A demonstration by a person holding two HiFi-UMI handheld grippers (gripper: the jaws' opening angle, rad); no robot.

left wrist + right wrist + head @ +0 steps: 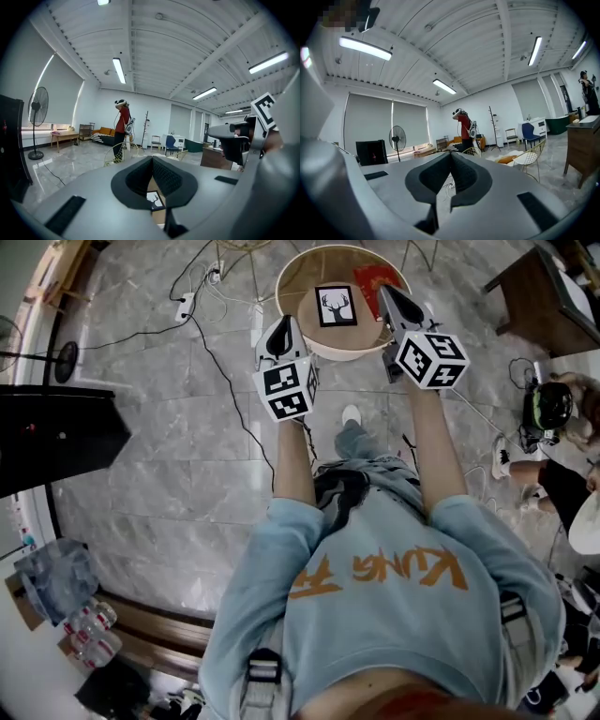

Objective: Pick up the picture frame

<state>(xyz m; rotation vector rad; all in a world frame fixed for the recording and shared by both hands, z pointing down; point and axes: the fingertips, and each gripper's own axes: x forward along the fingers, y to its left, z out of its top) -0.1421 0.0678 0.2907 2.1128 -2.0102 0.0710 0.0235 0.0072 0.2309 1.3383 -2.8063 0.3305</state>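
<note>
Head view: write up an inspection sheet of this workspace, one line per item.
Surface: round table, light top, raised rim.
Job's things: picture frame lies flat on the table, untouched.
Clutter: red packet beside the frame.
Grippers: left gripper and right gripper both shut, empty, neither on the frame.
Cables: black cable and white power strip on the floor.
Surroundings: standing fan, dark wooden desk.

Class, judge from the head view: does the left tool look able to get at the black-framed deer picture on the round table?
Probably yes: the black-framed deer picture lies uncovered on the round wooden table, just ahead of the left tool, with nothing between. Its jaws are shut, though.
</note>
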